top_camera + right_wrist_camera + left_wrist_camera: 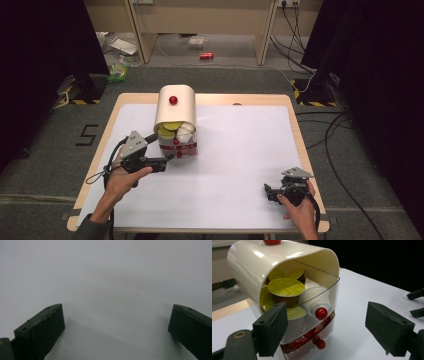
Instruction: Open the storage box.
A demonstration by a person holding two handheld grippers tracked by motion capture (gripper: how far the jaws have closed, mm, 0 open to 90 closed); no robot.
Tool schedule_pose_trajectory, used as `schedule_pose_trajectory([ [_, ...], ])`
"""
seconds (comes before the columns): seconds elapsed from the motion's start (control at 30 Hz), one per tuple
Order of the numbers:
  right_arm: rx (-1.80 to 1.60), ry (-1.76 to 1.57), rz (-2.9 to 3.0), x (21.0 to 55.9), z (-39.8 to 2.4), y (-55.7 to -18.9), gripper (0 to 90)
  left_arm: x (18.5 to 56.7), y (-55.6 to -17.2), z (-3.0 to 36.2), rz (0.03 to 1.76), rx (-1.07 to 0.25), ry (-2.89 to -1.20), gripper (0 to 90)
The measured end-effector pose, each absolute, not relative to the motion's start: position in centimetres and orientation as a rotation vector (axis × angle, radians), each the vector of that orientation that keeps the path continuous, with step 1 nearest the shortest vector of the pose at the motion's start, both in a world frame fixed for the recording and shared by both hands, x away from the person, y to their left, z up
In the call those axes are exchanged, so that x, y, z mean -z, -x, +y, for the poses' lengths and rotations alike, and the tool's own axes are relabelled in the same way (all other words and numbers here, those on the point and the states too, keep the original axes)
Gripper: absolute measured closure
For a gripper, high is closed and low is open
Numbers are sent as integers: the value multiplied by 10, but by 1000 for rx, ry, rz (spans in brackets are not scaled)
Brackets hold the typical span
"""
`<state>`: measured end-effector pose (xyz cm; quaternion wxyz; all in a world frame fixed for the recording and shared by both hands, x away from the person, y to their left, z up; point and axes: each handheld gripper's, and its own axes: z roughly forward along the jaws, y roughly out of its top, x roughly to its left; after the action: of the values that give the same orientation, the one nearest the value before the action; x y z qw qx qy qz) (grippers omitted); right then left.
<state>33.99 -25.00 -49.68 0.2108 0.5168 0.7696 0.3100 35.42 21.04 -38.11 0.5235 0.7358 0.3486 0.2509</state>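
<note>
One cream capsule holder (pixel 175 106) is standing on the counter (pixel 240 165). Three red knobs are showing on it: one on top (pixel 173 100), one on the clear upper drawer (pixel 321 313) and one on the lower drawer (pixel 320 344). Two drawers are stacking under its hood. In the upper drawer, at least four yellow-lidded capsules (pixel 286 287) are lying together (others may be hiding behind), along with one white capsule (pixel 315 298). Red packets (pixel 298 342) are filling the lower drawer, too crowded to count. Two grippers are in play, left (pixel 170 159) and right (pixel 266 191). One red can (pixel 206 55) is lying on the floor beyond.
</note>
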Motion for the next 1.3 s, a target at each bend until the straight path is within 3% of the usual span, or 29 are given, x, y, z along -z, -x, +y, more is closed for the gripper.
schedule_pose_trajectory([
  [1.3,-861,-1432,2140,497,-250,-340,7,371,-388,186,833,-635,-1817,180],
])
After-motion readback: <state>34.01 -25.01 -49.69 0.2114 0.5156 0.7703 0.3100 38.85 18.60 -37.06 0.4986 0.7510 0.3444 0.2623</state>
